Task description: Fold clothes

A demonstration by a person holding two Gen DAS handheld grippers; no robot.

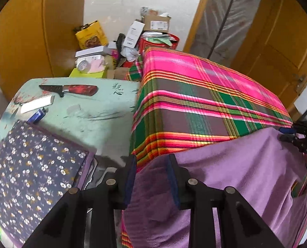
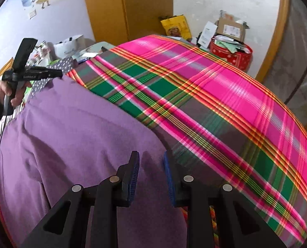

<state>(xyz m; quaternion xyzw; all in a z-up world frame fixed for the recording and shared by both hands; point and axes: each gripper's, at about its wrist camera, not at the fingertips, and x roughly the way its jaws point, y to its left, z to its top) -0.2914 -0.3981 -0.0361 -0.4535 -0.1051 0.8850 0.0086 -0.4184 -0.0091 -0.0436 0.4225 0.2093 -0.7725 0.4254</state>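
A purple fleece garment (image 1: 246, 165) (image 2: 70, 134) lies spread over the near end of a surface covered by a pink, green and grey plaid cloth (image 1: 194, 95) (image 2: 215, 95). My left gripper (image 1: 152, 165) stands open at the garment's left corner, where purple cloth hangs loosely between its fingers. My right gripper (image 2: 150, 161) is open over the garment's right edge, where it meets the plaid. In each wrist view the other gripper shows at the frame edge: the right gripper (image 1: 285, 134), and the left gripper (image 2: 56, 73) held by a hand.
Left of the plaid surface is a pale green table (image 1: 104, 113) with a red-handled knife (image 1: 70, 90), a blue lighter (image 1: 37, 114) and a folded floral fabric (image 1: 29, 165). Boxes and a red tin (image 1: 159, 43) pile up behind. Wooden doors flank the room.
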